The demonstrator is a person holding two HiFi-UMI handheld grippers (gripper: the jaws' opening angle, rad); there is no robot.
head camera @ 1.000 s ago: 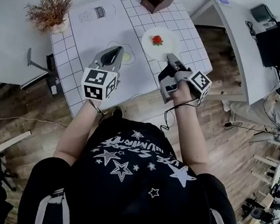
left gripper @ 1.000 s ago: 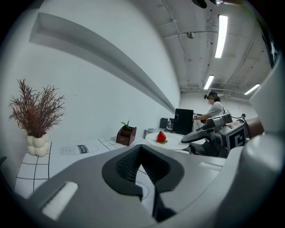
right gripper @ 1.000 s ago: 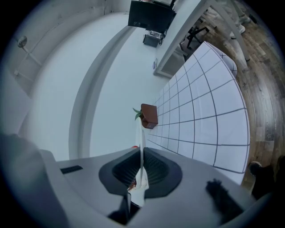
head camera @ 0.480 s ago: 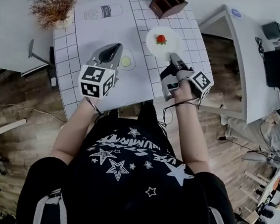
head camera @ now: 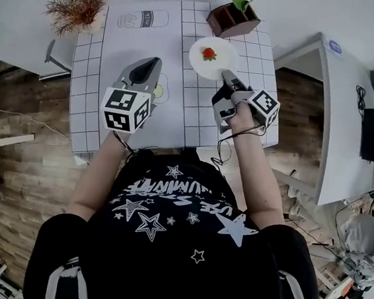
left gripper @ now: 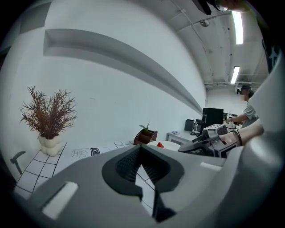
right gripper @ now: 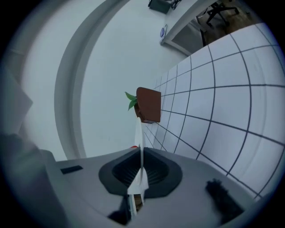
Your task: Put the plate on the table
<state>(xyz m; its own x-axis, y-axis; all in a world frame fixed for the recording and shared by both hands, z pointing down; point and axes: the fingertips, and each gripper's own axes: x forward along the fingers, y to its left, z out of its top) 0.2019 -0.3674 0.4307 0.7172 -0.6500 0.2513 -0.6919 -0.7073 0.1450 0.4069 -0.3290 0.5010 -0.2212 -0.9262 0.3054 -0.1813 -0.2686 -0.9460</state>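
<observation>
A white plate with a small red fruit on it is over the far right part of the white grid table. My right gripper is shut on the plate's near rim. In the right gripper view the plate runs edge-on between the jaws. Whether the plate rests on the table I cannot tell. My left gripper hovers over the table's middle, shut and holding nothing. From the left gripper view I see the plate past my left gripper.
A brown planter with a green sprout stands just behind the plate. A dried plant in a white vase stands at the far left corner. Egg and milk drawings are printed on the table. Desks and monitors stand to the right.
The head view has swung, so the table now sits squarer in the picture. Both grippers keep about the same places over it, and the right one still grips the plate.
</observation>
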